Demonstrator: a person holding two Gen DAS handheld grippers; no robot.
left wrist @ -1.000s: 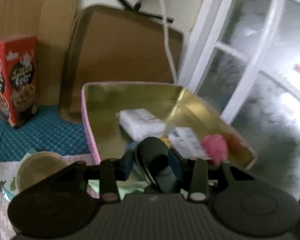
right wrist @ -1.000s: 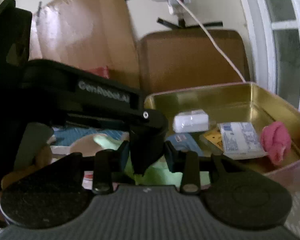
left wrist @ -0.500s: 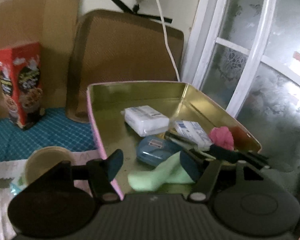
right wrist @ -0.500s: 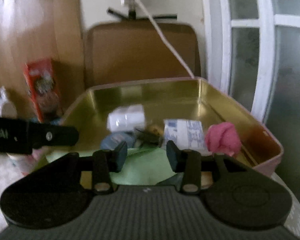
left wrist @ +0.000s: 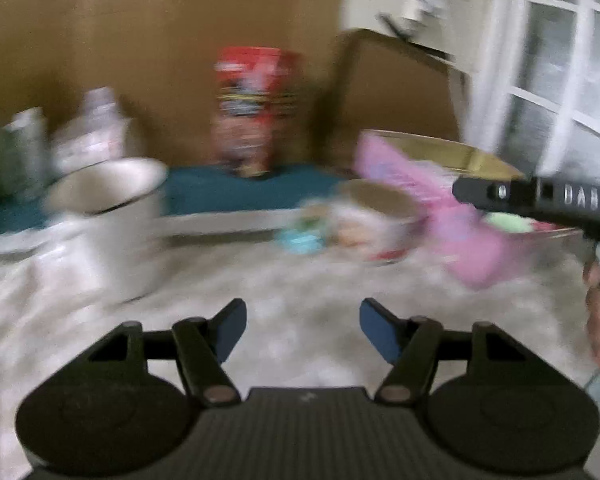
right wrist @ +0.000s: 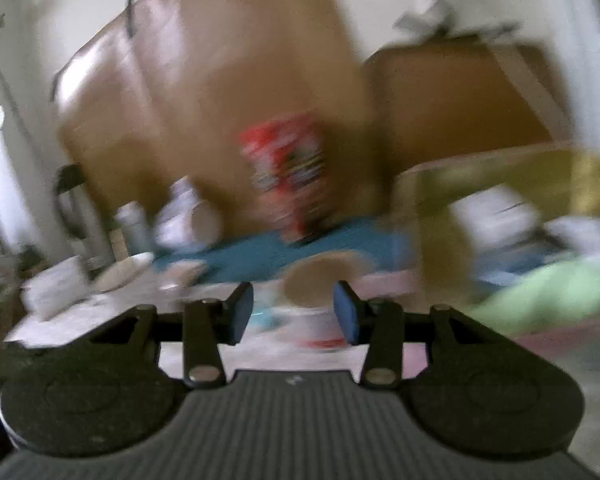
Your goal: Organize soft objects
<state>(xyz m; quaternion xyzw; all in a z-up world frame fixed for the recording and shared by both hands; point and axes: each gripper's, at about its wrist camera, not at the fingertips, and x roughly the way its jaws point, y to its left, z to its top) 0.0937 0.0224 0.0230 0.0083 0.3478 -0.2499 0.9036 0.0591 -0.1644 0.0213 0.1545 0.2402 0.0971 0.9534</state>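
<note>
Both views are blurred by motion. The pink-sided, gold-lined tin stands at the right of the left wrist view, with a light green soft thing showing in it. In the right wrist view the tin is at the right, and the green soft thing lies in it near a white packet. My left gripper is open and empty over the pale cloth. My right gripper is open and empty, left of the tin. The right gripper's body crosses the left wrist view at the right.
A red cereal box stands at the back on a teal mat. A white pot is at the left, with bottles behind it. A round cup sits beside the tin. Brown boards lean on the wall.
Both grippers have pulled back from the tin and swung left. The green soft thing stays in the tin. Both grippers have opened wider.
</note>
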